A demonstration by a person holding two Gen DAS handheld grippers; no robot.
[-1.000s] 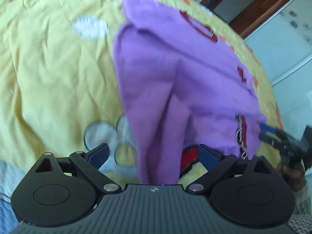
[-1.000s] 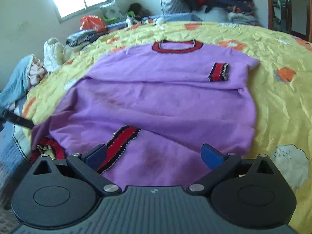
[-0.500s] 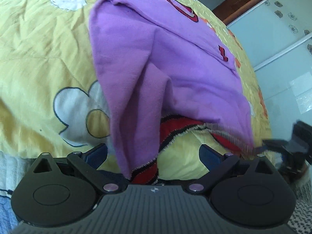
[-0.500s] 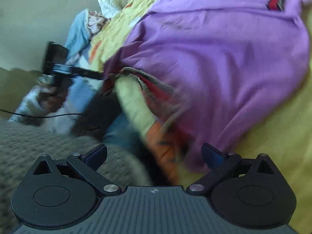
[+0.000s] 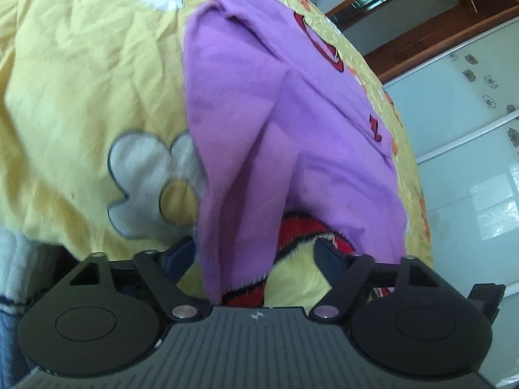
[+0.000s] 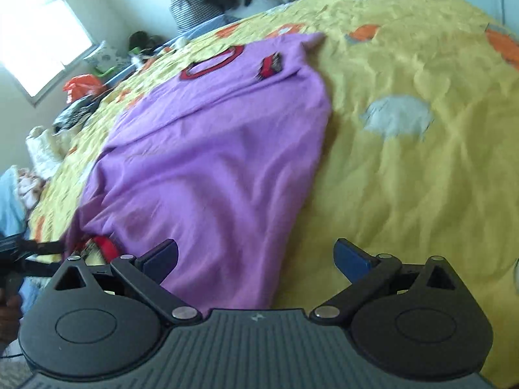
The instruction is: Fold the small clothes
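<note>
Now we close the left gripper [image 5: 256, 253] on the purple sweater's [image 5: 259, 136] hem, lower centre; our right gripper [image 6: 256, 259] gapes empty, needing the other corner.

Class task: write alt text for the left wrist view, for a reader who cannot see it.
A purple sweater with red trim lies on a yellow bedspread, its bunched hem between the closing left tongs. A white flower patch sits beside it.

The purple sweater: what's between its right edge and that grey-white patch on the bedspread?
Only bare yellow bedspread, in the right wrist view, between sweater and patch.
</note>
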